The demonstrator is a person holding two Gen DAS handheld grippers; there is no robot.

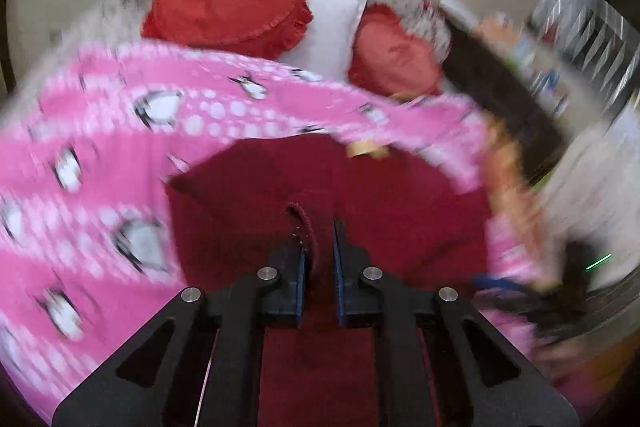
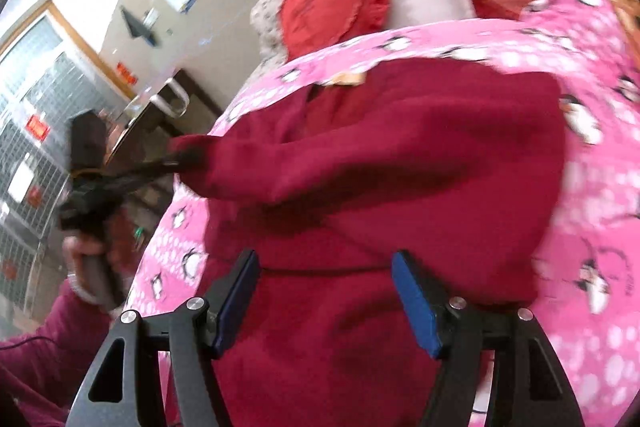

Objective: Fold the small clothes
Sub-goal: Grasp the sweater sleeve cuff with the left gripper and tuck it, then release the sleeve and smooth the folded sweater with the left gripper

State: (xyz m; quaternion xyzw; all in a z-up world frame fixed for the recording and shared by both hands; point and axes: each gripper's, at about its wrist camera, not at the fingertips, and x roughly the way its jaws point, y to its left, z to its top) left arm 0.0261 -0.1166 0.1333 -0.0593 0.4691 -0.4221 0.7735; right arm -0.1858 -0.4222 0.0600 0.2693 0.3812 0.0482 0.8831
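Open pink blanket (image 2: 592,187) right of the sweater (image 2: 400,167), cushions (image 2: 332,7) seemingly blocking beyond

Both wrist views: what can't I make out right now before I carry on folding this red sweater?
- Left wrist view: the right gripper is smeared by motion blur; its fingers can't be read there.
- Left wrist view: the sweater is covered below by the left gripper, which pinches the cuff.
- Right wrist view: the sweater's lower hem runs off the bottom edge, behind the open right gripper.
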